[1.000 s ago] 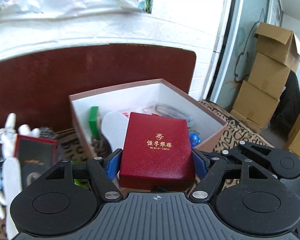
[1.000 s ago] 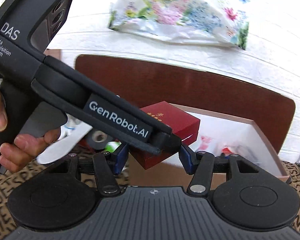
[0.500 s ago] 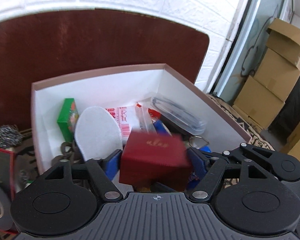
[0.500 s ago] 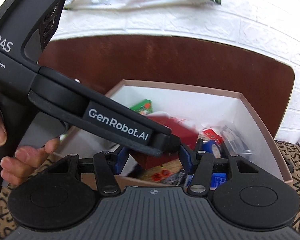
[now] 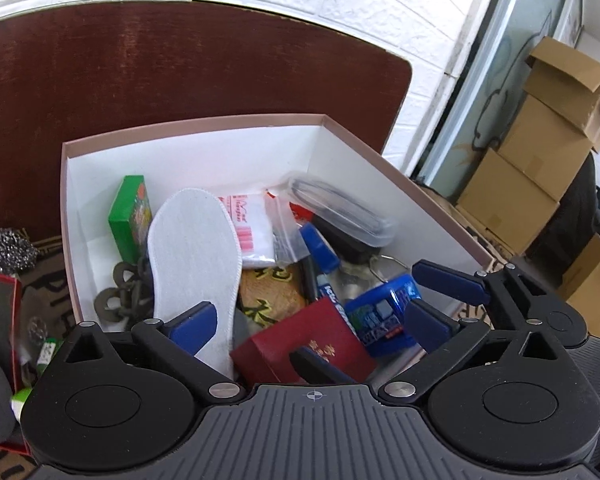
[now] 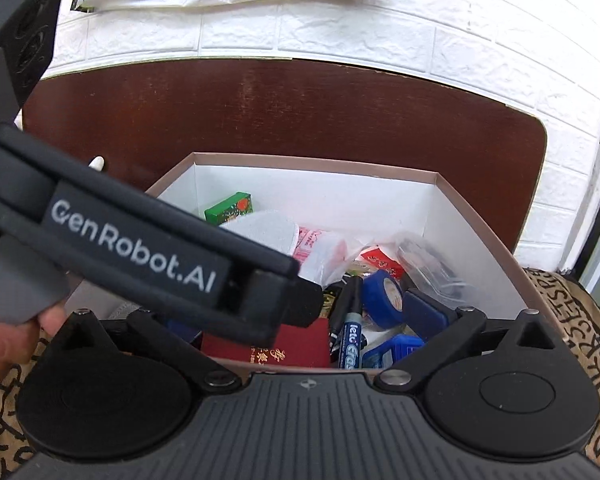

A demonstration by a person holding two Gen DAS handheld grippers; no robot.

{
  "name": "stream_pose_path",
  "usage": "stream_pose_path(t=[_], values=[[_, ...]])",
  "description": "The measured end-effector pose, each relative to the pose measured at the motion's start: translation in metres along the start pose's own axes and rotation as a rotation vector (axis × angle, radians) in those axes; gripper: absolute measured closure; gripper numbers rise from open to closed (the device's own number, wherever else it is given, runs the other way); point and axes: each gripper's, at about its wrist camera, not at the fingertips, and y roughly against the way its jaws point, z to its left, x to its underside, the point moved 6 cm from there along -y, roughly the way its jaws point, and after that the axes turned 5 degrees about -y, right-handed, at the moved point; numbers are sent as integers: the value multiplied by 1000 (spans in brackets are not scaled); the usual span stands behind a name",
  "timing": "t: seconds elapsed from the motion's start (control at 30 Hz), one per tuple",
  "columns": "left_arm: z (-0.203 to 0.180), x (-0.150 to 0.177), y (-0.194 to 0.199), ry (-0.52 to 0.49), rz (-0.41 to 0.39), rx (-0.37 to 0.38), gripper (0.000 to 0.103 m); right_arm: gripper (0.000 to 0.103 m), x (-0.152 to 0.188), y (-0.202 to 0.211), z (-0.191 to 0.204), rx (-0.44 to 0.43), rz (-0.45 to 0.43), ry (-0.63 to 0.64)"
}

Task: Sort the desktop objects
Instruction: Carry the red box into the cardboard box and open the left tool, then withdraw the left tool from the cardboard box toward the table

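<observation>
The left gripper [image 5: 316, 322] stands with its jaws spread wide and holds nothing. Directly below it, the red gift box [image 5: 306, 346] lies tilted on other contents at the near end of the open storage box [image 5: 204, 128], clear of both blue pads. Beside the red gift box lie a white insole [image 5: 194, 256], a blue marker [image 5: 332, 300] and a blue plastic case [image 5: 382, 314]. A green carton [image 5: 130, 216] leans at the left inner wall. The right gripper [image 6: 312, 320] hovers over the same storage box; its jaws are parted and empty, its left finger hidden behind the left gripper's body. The storage box rests on a patterned cloth [image 6: 580, 320].
</observation>
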Motion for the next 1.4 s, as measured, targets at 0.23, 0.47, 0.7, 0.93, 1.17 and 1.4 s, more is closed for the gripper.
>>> stream_pose_path(t=[0.23,0.47,0.7,0.93,1.17,1.4], values=[[-2,5,8,13,-4,-14,0,0,-1,7,2,22,-3,-9],[-5,7,21,17,-25,-35,0,0,-5,11,5,40,-17,-27],[-13,11,39,6,-51,-47,0,0,-11,26,3,49,-51,-51],[-22,20,68,-6,-108,-83,0,0,-10,48,13,41,-82,-66],[-23,40,97,11,-137,-135,0,0,-2,69,33,2,-96,-85],[-15,68,124,42,-133,-160,0,0,12,84,60,-30,-94,-69]])
